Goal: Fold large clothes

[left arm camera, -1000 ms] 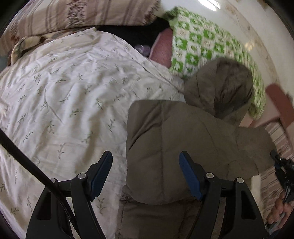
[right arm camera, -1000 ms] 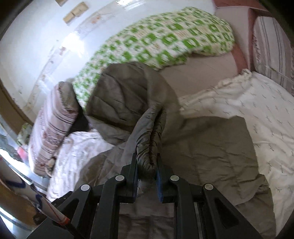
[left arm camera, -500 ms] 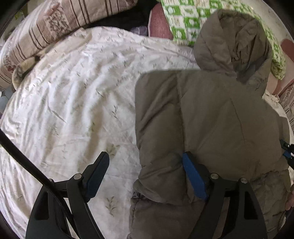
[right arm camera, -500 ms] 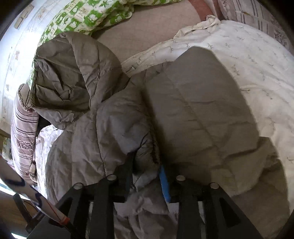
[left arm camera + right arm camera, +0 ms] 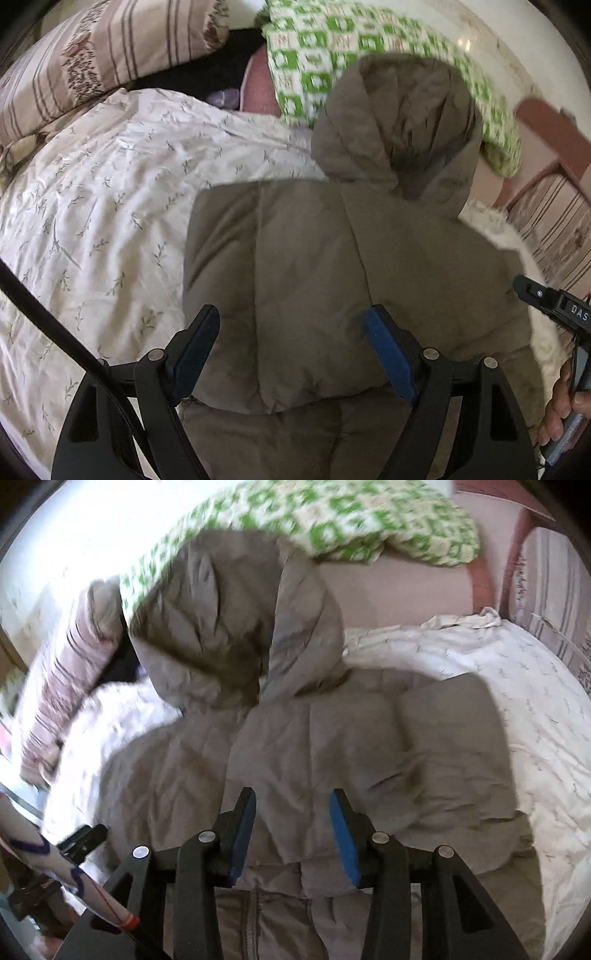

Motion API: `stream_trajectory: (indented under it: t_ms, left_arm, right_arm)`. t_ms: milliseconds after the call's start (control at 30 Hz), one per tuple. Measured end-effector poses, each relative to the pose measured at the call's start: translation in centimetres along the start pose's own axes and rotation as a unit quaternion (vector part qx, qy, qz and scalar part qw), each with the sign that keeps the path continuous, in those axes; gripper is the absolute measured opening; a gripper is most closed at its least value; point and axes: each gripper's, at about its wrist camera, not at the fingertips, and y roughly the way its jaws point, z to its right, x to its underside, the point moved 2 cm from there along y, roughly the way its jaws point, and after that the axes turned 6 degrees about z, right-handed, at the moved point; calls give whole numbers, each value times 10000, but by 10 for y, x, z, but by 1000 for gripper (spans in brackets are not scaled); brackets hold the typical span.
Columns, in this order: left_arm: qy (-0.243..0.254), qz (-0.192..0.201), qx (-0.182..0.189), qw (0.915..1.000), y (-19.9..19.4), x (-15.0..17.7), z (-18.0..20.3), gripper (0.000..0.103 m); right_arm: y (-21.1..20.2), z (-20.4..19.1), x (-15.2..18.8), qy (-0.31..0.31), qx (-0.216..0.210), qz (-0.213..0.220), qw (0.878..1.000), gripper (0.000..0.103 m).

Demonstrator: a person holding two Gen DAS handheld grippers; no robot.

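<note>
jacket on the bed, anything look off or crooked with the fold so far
Mostly tidy. The jacket has both sides folded inward, but its hood sticks out unfolded, slumped against the green checked blanket. The folded panels look rumpled and uneven at their lower edge.

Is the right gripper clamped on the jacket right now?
No, the right gripper hangs open over the jacket, with nothing pinched between its blue pads.

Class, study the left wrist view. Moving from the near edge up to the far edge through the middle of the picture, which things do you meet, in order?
left gripper → folded body of the brown jacket → jacket hood → green checked blanket
</note>
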Motion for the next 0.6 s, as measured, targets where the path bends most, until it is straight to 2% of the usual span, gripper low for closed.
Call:
stream_trajectory:
  t_ms: [133, 233, 300, 400, 500, 600]
  left_arm:
    - [141, -255, -224, 9993, 15, 5, 2, 82]
    - [230, -476, -428, 9977, 27, 11, 1, 90]
    - [219, -523, -434, 9974, 27, 13, -1, 91]
    - [193, -477, -415, 9978, 24, 13, -2, 91]
    - [75, -242, -193, 9995, 6, 7, -2, 90]
    - [53, 6, -39, 10000, -16, 0, 2, 90]
  right_arm:
    - [32, -5, 16, -161, 222, -347, 9990, 45]
    - [46, -1, 25, -156, 206, -480, 9985, 45]
    - [48, -1, 24, -208, 194, -552, 9981, 46]
    - [39, -1, 17, -330, 148, -634, 9973, 46]
    - [9, 4, 11, -115, -251, -445, 9986, 46]
    - [-23, 12, 19, -63, -271, -259, 9993, 46]
